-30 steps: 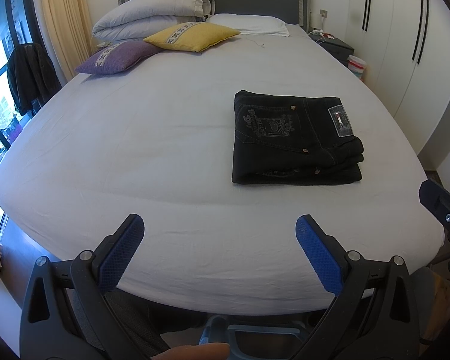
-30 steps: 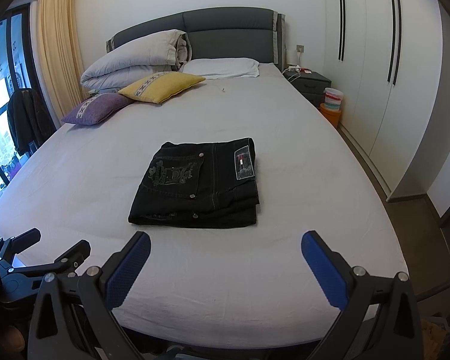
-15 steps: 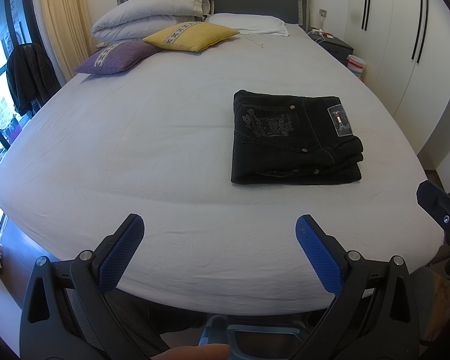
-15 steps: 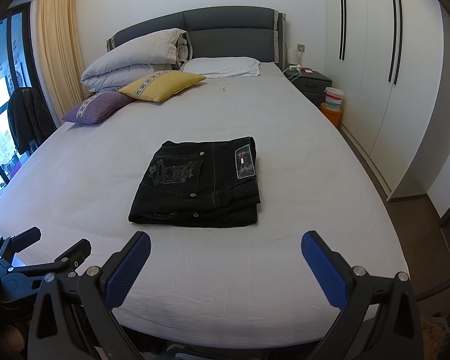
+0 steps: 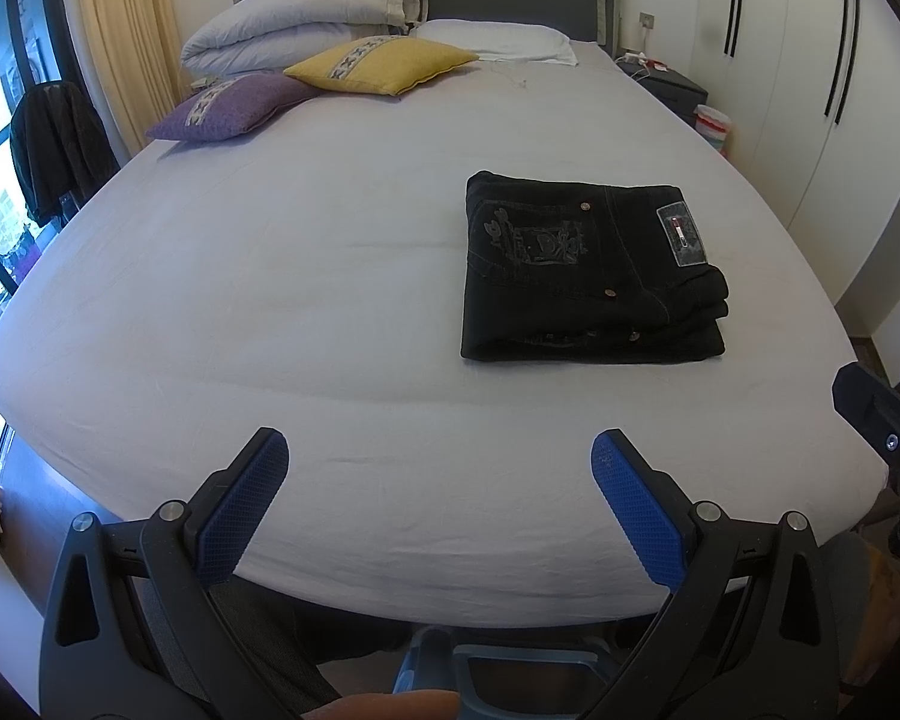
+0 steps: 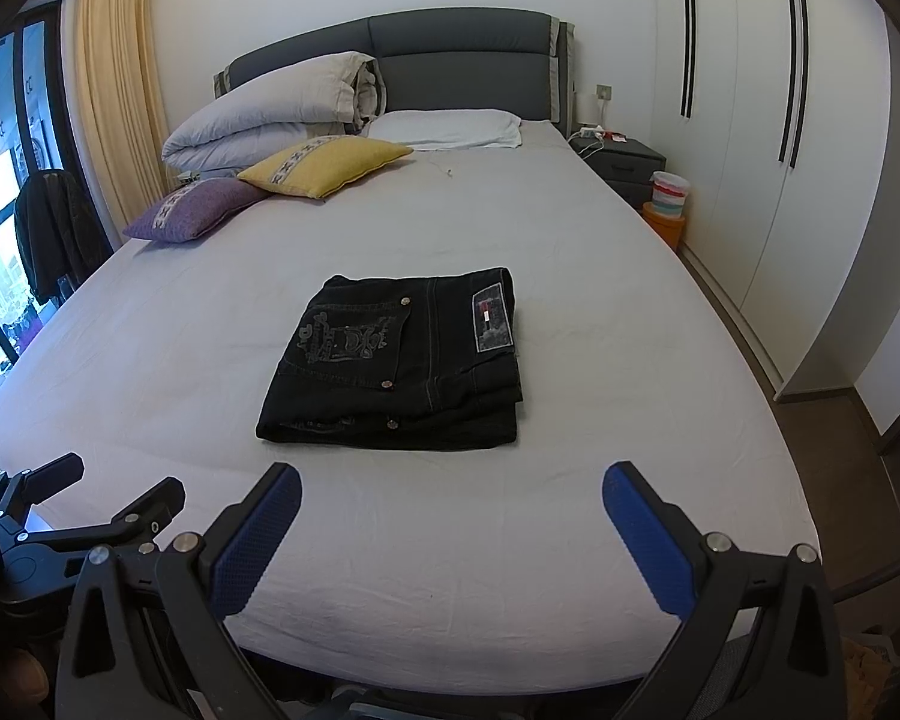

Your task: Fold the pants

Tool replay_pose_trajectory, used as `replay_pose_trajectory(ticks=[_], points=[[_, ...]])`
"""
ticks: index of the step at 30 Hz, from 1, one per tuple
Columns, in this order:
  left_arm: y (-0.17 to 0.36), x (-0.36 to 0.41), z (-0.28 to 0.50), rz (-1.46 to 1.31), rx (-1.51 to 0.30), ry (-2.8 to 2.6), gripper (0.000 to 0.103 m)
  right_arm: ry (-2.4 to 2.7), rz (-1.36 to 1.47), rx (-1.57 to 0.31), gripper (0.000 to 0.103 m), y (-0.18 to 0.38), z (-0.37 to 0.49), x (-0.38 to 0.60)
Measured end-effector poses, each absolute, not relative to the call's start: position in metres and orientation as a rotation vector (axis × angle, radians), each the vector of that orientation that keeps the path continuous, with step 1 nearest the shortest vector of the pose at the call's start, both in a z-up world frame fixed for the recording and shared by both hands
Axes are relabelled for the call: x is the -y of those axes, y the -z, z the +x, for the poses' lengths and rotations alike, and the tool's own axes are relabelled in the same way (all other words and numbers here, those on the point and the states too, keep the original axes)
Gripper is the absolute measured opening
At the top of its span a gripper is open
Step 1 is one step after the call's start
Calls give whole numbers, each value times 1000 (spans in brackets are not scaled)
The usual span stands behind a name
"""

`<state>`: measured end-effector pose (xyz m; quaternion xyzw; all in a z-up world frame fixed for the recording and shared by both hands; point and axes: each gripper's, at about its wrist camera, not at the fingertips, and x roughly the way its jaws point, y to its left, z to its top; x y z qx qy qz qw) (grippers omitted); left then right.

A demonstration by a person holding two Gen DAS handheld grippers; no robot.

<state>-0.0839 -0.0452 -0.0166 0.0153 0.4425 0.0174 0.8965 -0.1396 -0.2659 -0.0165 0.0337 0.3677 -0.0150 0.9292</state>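
Note:
Black jeans (image 5: 582, 276) lie folded into a compact rectangle on the grey bed sheet (image 5: 270, 276), back pocket and patch facing up. They also show in the right wrist view (image 6: 396, 366), at the bed's middle. My left gripper (image 5: 438, 468) is open and empty, over the foot edge of the bed, well short of the pants and left of them. My right gripper (image 6: 450, 498) is open and empty, just short of the pants' near edge. The left gripper's body (image 6: 78, 516) shows at the lower left of the right wrist view.
A yellow cushion (image 5: 384, 63), a purple cushion (image 5: 234, 105), a folded duvet (image 5: 306, 24) and a white pillow (image 5: 498, 39) lie at the head of the bed. A nightstand (image 6: 621, 159) and wardrobe (image 6: 768, 138) stand right. A dark jacket (image 6: 54, 228) hangs left.
Both grippers have barely shifted; the pants lie where they were. Nothing was taken hold of or let go.

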Motion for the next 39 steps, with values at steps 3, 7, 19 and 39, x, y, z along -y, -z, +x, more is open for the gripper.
replay_pose_trajectory(ticks=[3,7,19,39], points=[[16,45,-84,32,-917,-37,103,31,69,-753,103,16,-140,266],[16,45,-84,32,-917,-36,103,31,69,-754,103,16,-140,265],[19,43,-84,30,-922,-34,103,30,68,-757,103,17,-140,265],[21,41,-85,27,-927,-38,103,27,66,-761,103,21,-142,265]])
